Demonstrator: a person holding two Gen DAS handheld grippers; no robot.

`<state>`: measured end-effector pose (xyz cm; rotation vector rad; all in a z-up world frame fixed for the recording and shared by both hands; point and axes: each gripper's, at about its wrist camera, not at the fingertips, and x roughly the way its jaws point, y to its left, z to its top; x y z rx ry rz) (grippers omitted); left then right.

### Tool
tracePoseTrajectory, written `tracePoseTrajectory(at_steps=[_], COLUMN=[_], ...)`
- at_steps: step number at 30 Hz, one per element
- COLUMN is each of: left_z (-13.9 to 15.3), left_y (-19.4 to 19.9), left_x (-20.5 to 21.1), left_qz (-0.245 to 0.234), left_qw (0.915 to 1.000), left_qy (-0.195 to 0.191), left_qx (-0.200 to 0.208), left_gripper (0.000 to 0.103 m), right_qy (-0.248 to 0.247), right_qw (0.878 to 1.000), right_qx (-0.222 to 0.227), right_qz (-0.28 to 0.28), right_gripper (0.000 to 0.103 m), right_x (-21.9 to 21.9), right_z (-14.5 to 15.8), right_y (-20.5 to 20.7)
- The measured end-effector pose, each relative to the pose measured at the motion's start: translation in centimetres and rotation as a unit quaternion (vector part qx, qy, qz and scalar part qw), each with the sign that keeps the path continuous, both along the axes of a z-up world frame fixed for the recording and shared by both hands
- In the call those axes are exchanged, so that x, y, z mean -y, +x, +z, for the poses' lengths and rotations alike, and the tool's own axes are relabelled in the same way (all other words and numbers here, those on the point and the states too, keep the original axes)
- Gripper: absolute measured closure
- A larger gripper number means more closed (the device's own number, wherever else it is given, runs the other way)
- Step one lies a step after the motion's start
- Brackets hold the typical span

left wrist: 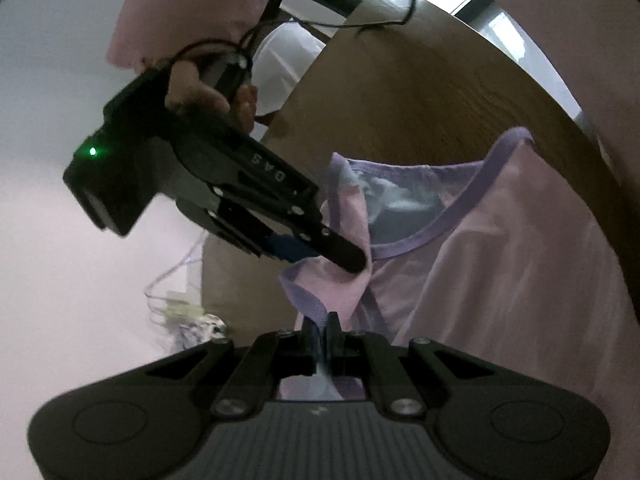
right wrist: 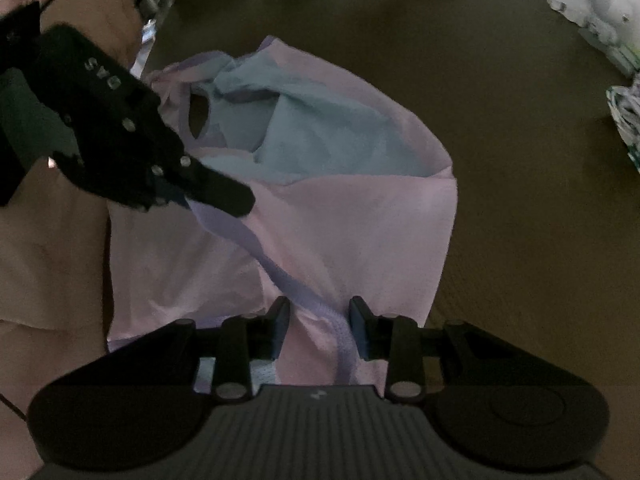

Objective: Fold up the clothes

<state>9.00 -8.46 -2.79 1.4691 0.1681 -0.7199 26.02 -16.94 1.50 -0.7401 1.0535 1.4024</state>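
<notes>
The pink top (right wrist: pixel 340 232), with its purple trim and pale blue lining, lies bunched on the brown table (right wrist: pixel 520 160), and the folding looks barely begun: the neck end is crumpled and turned so the lining shows, the body is rumpled with no clean crease, and no tidy fold can be seen anywhere. I would judge that the garment is being gathered or straightened at its trim before a first real fold, so nearly all the work remains. The left gripper (left wrist: pixel 322 330) has its jaws pinched together on a purple-edged bit of the top, right at the near edge of the cloth, and it points moderately down towards it. The right gripper (right wrist: pixel 320 320) stands partly open, straddling a band of purple trim on the top; the band runs between the fingers, but whether the pads actually press on it I cannot tell. It points steeply down over the top. In the left wrist view a hand (left wrist: pixel 208 92) in a pink sleeve (left wrist: pixel 192 8) grips the right gripper's handle above the top's neckline. A crumpled white thing (right wrist: pixel 624 120) lies well apart from the top, at the far edge of the table.
</notes>
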Motion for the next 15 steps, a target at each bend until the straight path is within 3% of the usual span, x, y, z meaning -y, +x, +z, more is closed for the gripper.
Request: tracePoseTrajectory(at_steps=[4, 7, 9, 12, 15], left_z=[-0.5, -0.5, -0.2, 0.4, 1.0], left_y=[0.2, 0.6, 0.9, 1.6, 2.4], left_x=[-0.3, -0.4, -0.3, 0.0, 0.6], left_qz=[-0.001, 0.009, 0.013, 0.024, 0.038], left_qw=[0.9999, 1.0000, 0.9999, 0.9994, 0.9983], left_qy=[0.009, 0.001, -0.008, -0.025, -0.044], left_qx=[0.005, 0.002, -0.002, -0.006, 0.003], left_gripper=[0.100, 0.100, 0.100, 0.100, 0.100], right_qy=[0.006, 0.005, 0.007, 0.020, 0.040], right_qw=[1.000, 1.000, 1.000, 0.998, 0.989], right_qx=[0.005, 0.010, 0.021, 0.063, 0.139], right_qz=[0.008, 0.009, 0.007, -0.004, -0.033], right_gripper=[0.070, 0.090, 0.095, 0.098, 0.098], right_x=[-0.2, 0.2, 0.6, 1.7, 3.2], right_z=[0.6, 1.0, 1.1, 1.9, 3.2], right_y=[0.1, 0.1, -0.1, -1.3, -2.9])
